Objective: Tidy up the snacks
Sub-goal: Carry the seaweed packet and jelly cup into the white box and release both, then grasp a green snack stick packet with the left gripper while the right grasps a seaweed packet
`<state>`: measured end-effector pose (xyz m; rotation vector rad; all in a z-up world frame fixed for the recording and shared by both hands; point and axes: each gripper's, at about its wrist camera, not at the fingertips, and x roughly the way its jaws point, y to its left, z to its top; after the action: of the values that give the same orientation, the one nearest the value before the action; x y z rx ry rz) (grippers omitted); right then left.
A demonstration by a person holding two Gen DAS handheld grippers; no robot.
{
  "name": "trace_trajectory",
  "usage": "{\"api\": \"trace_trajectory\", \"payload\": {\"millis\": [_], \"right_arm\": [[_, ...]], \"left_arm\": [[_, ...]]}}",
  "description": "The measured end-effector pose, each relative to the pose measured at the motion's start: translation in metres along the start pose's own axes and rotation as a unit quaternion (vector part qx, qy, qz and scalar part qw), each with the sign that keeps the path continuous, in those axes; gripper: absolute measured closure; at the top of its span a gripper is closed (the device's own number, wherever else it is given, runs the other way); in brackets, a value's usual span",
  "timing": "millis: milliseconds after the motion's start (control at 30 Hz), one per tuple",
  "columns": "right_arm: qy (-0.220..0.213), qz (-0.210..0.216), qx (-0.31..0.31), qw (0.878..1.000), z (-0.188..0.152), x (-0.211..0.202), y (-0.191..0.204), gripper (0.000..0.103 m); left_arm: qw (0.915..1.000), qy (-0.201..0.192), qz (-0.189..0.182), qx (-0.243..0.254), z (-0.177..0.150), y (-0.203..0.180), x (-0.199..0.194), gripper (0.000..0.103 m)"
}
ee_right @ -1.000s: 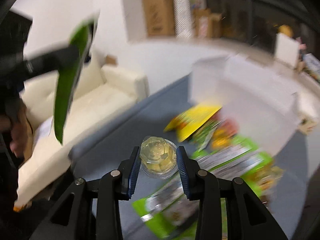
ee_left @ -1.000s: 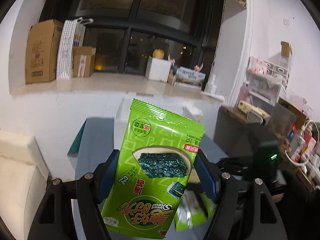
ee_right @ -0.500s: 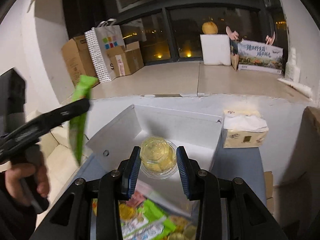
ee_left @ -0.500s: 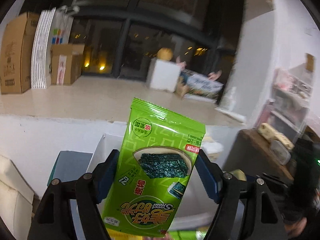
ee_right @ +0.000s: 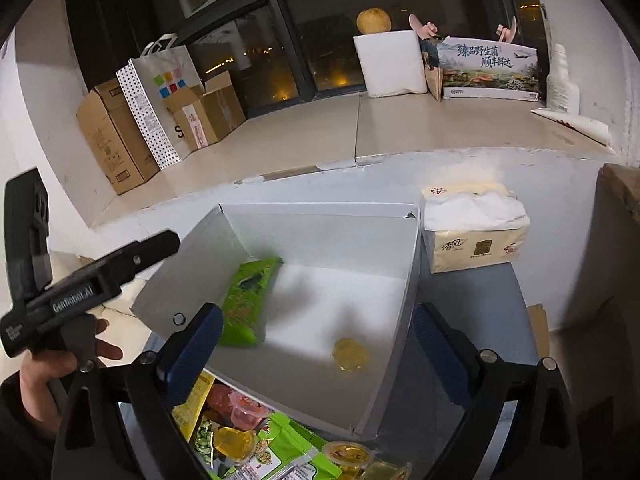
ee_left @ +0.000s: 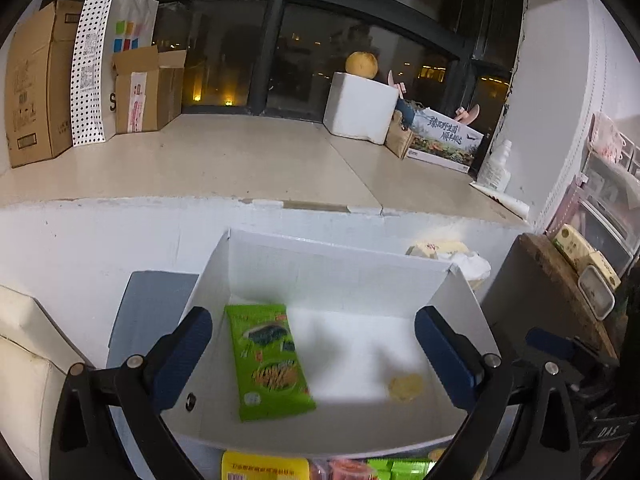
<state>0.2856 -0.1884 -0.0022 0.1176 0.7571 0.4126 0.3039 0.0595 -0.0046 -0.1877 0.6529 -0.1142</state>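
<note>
A white cardboard box [ee_left: 340, 276] [ee_right: 320, 236] stands open in front of both grippers. A green seaweed packet [ee_left: 268, 360] [ee_right: 246, 300], slightly blurred, lies on the left side of its floor. A yellow jelly cup [ee_left: 405, 387] [ee_right: 351, 354] sits at the right front of the floor. My left gripper [ee_left: 314, 356] hangs over the box with its jaws opening wide, the pads apart from the packet below. My right gripper [ee_right: 316, 352] is over the box's near corner, jaws opening, nothing held. In the right wrist view the left gripper [ee_right: 160, 244] reaches in from the left.
A pile of snacks [ee_right: 280, 440] [ee_left: 264, 468] lies on the blue-grey table in front of the box. A tissue pack [ee_right: 476, 236] [ee_left: 452, 256] stands to the box's right. A wide ledge with cartons and a paper bag [ee_left: 108, 64] lies behind. A hand [ee_right: 40, 372] holds the left gripper.
Both grippers swung over the white box and opened. The seaweed packet left the left gripper and the jelly cup left the right gripper; both now lie in the box.
</note>
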Motion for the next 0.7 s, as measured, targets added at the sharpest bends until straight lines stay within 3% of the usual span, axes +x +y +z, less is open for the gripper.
{"api": "trace_trajectory", "payload": {"millis": [167, 300, 500, 567, 700], "right_arm": [[0.000, -0.026, -0.029, 0.999, -0.010, -0.022, 0.015, 0.004], [-0.008, -0.039, -0.030, 0.999, -0.032, -0.053, 0.022, 0.004], [0.018, -0.066, -0.010, 0.998, -0.107, -0.094, 0.026, 0.004], [0.036, -0.074, -0.001, 0.997, -0.139, -0.098, 0.028, 0.004], [0.066, -0.103, -0.012, 0.992, -0.181, -0.094, 0.040, 0.004]], "left_arm": [[0.9999, -0.007, 0.007, 0.012, -0.010, -0.004, -0.026, 0.000], [0.9991, -0.004, 0.029, 0.031, -0.036, -0.017, -0.064, 0.000], [0.9993, 0.022, 0.020, 0.024, -0.113, -0.027, -0.118, 0.000], [0.9996, 0.028, 0.001, 0.007, -0.143, -0.025, -0.136, 0.000], [0.9990, 0.040, 0.002, -0.017, -0.184, -0.021, -0.158, 0.000]]}}
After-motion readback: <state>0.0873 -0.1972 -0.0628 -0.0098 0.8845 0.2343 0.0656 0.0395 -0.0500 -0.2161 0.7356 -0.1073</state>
